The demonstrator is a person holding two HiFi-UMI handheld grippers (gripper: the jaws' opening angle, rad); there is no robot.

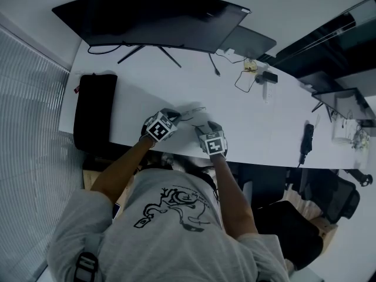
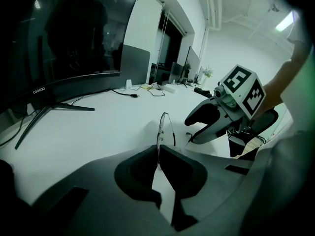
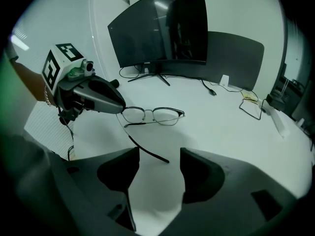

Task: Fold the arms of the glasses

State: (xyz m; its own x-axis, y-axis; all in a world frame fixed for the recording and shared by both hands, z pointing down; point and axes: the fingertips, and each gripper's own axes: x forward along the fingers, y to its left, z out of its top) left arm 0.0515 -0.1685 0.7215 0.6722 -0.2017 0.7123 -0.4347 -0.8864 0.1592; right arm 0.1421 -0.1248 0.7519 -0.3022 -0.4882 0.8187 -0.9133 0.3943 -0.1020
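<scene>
Dim, greenish light is filling all views. A ceiling lamp [image 2: 285, 21] is glowing at the left gripper view's upper right. The white desk [image 1: 247, 116] is shining softly; the glasses [image 3: 152, 116] are casting a faint shadow. Both gripper views are bending and darkening at the corners.

Glasses [image 3: 152, 116] between the two grippers, at the near edge of the table [image 1: 252, 122]
The left gripper [image 2: 158, 147] has one end of the frame pinched in its jaws, just ahead of it; from that end one arm [image 3: 147, 149] runs back toward the right gripper [image 3: 158, 150], its tip lying between that gripper's parted jaws. The grippers sit side by side, close together. Beyond them, at the table's far edge, stands a monitor [image 1: 153, 19]. A pouch [image 1: 93, 107] lies well left of the left gripper; loose cables [image 1: 244, 81] lie beyond and right of the right gripper
</scene>
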